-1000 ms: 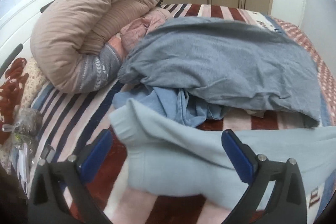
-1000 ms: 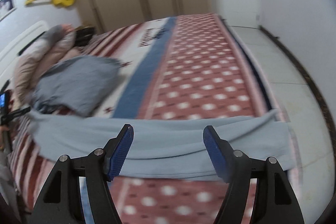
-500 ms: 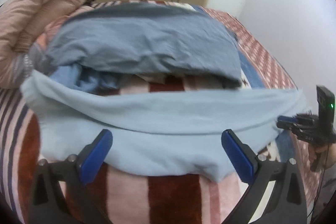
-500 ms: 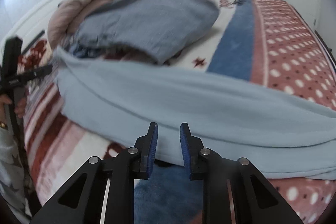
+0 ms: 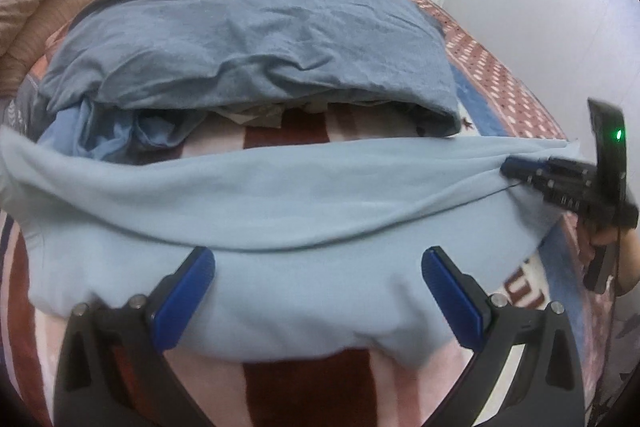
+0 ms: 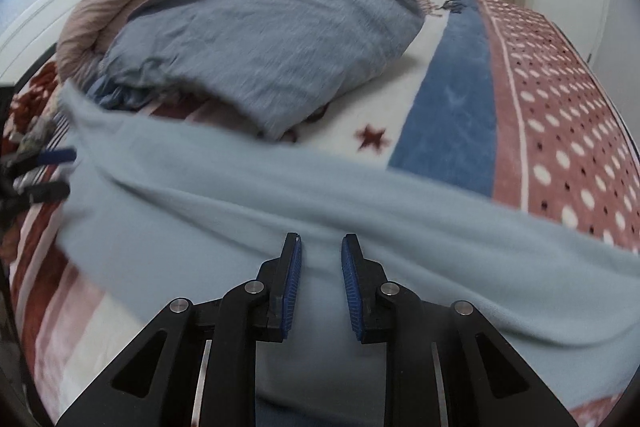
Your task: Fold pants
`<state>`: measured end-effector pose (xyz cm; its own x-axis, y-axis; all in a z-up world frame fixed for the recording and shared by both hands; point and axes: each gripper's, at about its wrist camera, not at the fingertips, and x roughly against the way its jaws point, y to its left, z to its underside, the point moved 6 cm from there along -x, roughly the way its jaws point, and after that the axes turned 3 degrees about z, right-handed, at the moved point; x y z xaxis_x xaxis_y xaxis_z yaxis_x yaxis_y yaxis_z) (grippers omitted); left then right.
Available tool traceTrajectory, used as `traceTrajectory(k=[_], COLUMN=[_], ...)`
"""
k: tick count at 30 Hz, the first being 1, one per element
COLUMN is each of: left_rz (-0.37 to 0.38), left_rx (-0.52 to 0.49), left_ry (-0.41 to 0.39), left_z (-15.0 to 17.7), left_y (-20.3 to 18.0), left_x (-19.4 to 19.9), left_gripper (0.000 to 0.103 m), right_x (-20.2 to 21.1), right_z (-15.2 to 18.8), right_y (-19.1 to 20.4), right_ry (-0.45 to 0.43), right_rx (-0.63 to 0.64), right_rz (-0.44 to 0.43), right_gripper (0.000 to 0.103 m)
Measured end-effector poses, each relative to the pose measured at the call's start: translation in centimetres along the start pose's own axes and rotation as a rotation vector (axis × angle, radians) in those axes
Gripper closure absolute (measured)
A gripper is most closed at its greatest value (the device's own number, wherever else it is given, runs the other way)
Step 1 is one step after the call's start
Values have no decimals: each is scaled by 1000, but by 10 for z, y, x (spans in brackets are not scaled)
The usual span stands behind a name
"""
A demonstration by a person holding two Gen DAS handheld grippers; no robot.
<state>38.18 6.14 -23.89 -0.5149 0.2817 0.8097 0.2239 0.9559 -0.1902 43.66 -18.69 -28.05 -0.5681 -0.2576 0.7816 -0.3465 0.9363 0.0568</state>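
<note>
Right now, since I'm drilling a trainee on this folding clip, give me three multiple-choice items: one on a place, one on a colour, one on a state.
1. Where do the light blue pants lie relative to the grey-blue blanket?
A under it
B in front of it, nearer the camera
C on the floor beside it

2. The left gripper has pads that are:
A red
B blue
C yellow

3. The left gripper's jaws stand:
A wide open over the pants
B clamped on the blanket
C shut and empty

Key:
1 B, the pants stretch across in front of the blanket.
2 B, both pads show blue.
3 A, a wide gap separates the pads and they press nothing.
</note>
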Motion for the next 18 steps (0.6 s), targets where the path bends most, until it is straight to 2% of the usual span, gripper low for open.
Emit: traceTrajectory(k=[5,7,8,9,10,12,15,18], left_rz=[-20,-22,-23,-25,-26,-22,-14,-10], left_rx=[3,-18,-31,-37,-37,-25,-21,-30], left_ry=[38,39,29,21,15,11,11,17], left_z=[-11,-11,-11,-11,-11,-11,-10,-7], left_y=[6,6,6,7,8,11,12,8], left_x=[-22,-21,-18,-16,-13,-11,-11,-14], left_gripper=[1,1,1,1,1,1,1,1], right_x=[-15,-6,0,8,14,25,27,23], right_z=[-21,-23,-23,-20,-18,-11,5,19], right_y=[-18,-18,-14,-8,-4,9,23,29], right_ry=[0,-25,-37,-46,-58,-69,-35,-19], right_rx=[-23,-30,-18,13,52,156,255,365], right_rz=[63,11,-40,-85,-99,-96,-80,-12], right_gripper=[86,81,75,57,45,45,45,45])
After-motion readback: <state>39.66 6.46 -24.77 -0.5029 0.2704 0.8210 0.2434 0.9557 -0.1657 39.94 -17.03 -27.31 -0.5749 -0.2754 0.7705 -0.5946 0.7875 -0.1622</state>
